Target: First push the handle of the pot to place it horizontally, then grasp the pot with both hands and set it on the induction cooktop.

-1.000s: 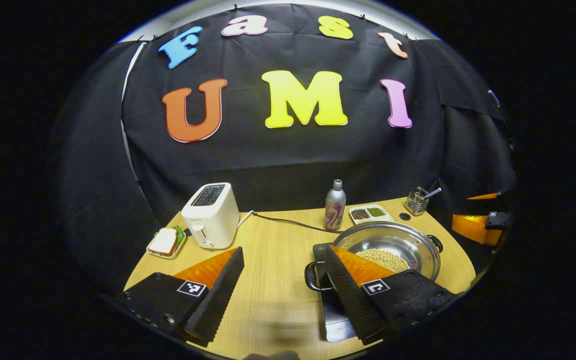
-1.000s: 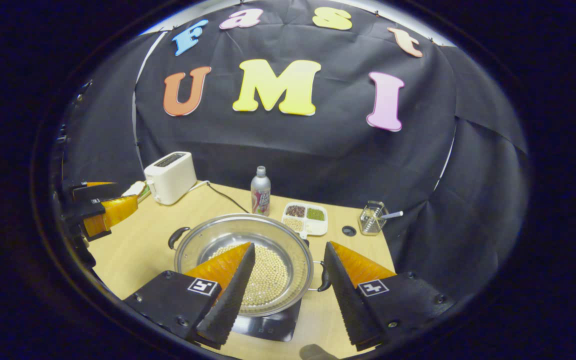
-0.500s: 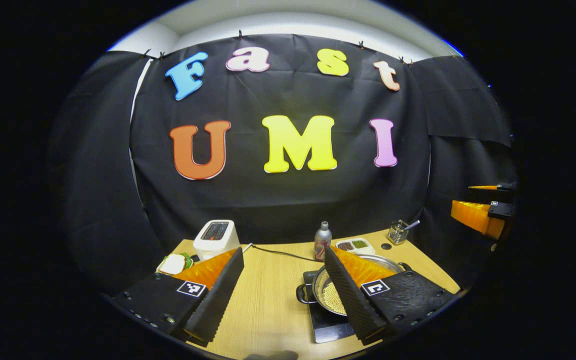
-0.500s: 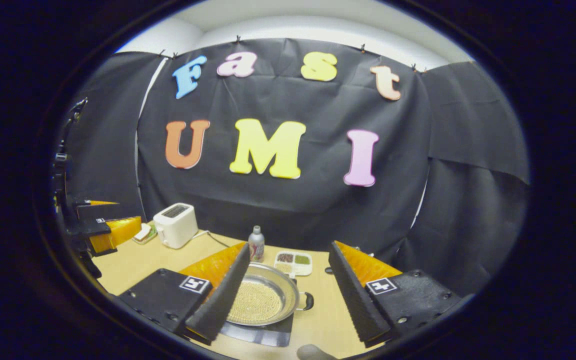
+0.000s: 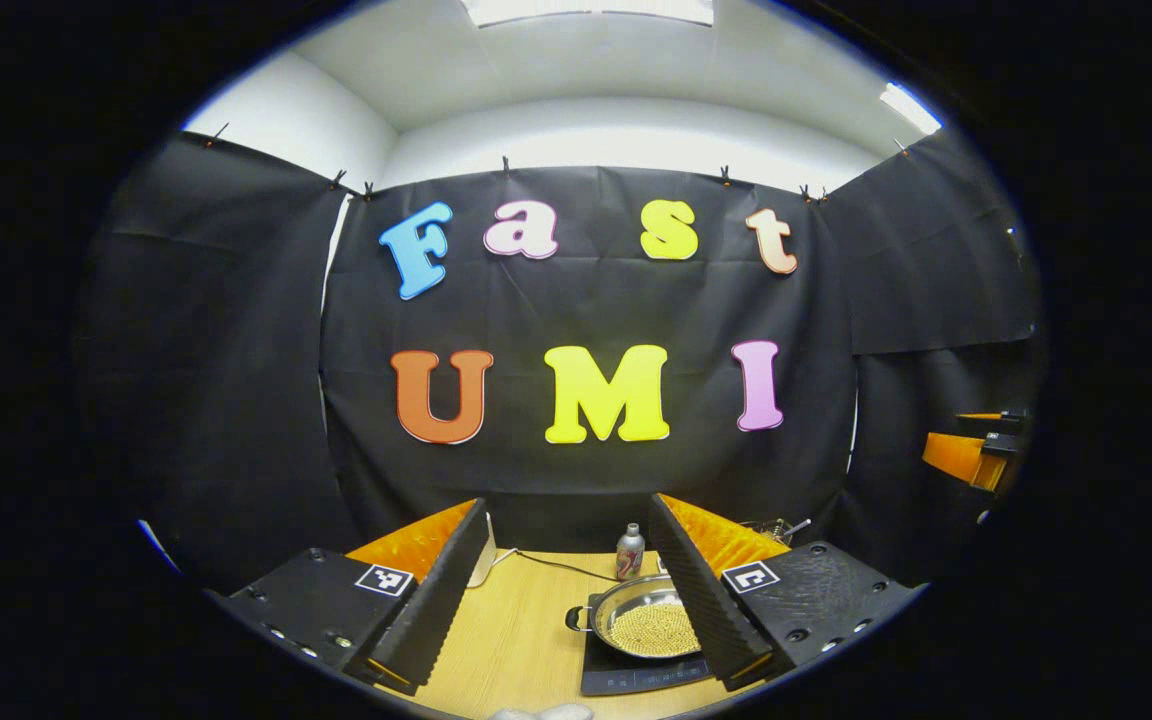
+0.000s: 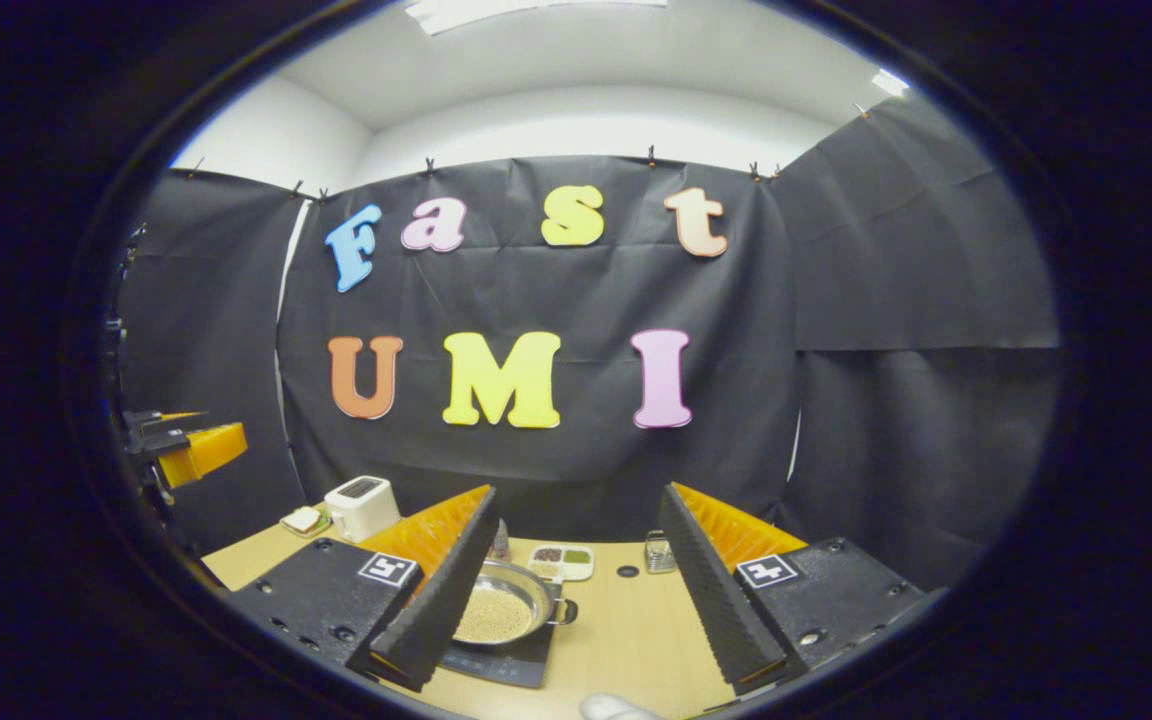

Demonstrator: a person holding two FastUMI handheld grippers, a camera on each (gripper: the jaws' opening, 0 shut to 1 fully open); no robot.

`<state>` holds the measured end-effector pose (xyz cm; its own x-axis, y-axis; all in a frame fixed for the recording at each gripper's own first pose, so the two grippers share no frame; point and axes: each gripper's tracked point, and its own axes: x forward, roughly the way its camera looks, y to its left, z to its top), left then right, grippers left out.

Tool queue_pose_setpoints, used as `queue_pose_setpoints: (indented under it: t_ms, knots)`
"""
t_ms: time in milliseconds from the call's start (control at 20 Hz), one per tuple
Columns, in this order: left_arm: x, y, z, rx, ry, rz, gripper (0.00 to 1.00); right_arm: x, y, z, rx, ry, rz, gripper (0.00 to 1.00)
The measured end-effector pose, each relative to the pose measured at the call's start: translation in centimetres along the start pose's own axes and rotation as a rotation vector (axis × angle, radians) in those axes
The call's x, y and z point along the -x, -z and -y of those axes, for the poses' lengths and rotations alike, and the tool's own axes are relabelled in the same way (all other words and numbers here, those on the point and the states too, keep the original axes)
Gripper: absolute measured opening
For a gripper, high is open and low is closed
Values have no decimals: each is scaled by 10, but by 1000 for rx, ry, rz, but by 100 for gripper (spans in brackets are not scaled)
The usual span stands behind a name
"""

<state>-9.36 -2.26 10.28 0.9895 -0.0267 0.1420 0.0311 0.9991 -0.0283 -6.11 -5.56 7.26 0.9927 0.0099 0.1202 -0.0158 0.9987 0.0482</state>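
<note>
A steel pot (image 5: 641, 622) holding pale beans sits on the black induction cooktop (image 5: 626, 675) on the wooden table, its handles pointing left and right. In the right gripper view the same pot (image 6: 506, 610) rests on the cooktop (image 6: 501, 665), one black handle (image 6: 568, 612) sticking out to the right. My left gripper (image 5: 571, 590) is open, far back from the pot, with nothing between its fingers. My right gripper (image 6: 576, 590) is also open and holds nothing, well away from the pot. Each gripper shows at the edge of the other's view.
A white toaster (image 6: 360, 505) and a plate with a sandwich (image 6: 302, 520) stand at the table's back left. A metal bottle (image 5: 629, 552), a divided dish of grains (image 6: 560, 561) and a wire utensil holder (image 6: 658, 552) line the back. A black cord (image 5: 546, 565) crosses the table.
Both grippers have pulled back and up from the pot, which now looks small and far. The pot stays on the cooktop. Both grippers remain open.
</note>
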Motion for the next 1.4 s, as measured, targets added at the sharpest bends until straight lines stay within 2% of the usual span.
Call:
queue_pose_setpoints:
  t_ms: [150, 350, 550, 1100, 1400]
  knots:
    - [24, -2, 6, -22, -33, 10, 96, 25, -3, 26, -6, 22, 38, 100]
    - [43, -2, 26, 32, -7, -16, 96, 45, 8, 45, -18, 20, 32, 100]
    - [47, 4, 39, 67, 11, -47, 96, 54, 19, 49, -13, 9, 16, 100]
    - [58, 21, 36, 26, -48, -100, 97, 59, 34, 56, -26, -6, -12, 100]
    - [57, 25, 47, 0, -36, -116, 96, 61, 38, 54, -35, -17, -15, 100]
